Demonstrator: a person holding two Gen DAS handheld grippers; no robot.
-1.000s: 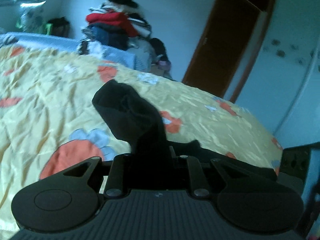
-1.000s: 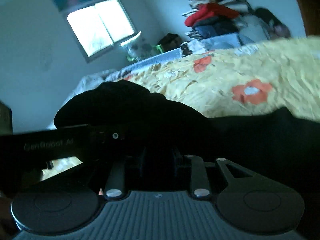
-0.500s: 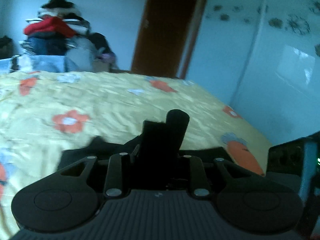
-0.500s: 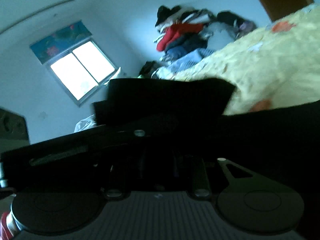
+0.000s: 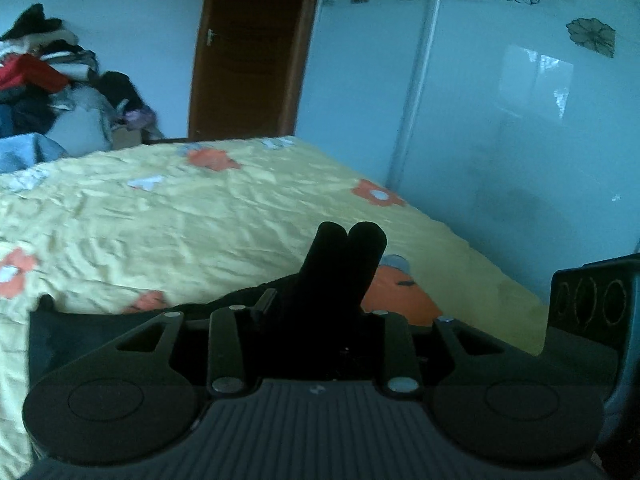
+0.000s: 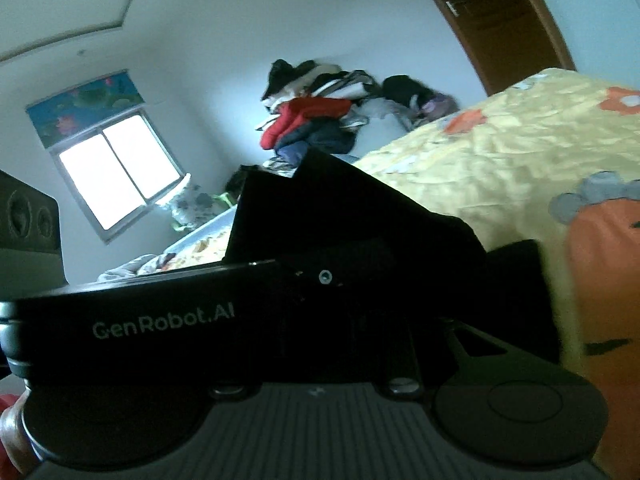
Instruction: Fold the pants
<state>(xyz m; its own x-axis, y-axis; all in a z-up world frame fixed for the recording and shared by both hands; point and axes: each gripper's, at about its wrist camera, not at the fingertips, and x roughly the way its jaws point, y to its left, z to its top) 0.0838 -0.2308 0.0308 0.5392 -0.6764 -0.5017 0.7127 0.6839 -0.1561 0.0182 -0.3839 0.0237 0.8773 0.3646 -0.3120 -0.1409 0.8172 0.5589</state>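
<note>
Left tool (image 5: 346,236) jaws just been opening, fingers near together, nothing between. Pants (image 5: 240,300) lie on bed (image 5: 200,216) beneath, fold laid. Right tool (image 6: 360,256) hidden behind left; cannot tell grip.

One legible marking is showing. The white wordmark "GenRobot.AI" is running along the flat side of a black gripper body (image 6: 160,320), which is crossing the lower left of the right wrist view; that body is the left gripper, seen side-on. The lettering is reading left to right, tilting slightly upward toward its end. A small pale mark is sitting at the centre of each camera's ribbed housing, but it is too small to read. In the left wrist view no words, numbers or signs are showing legibly on any surface.
</note>
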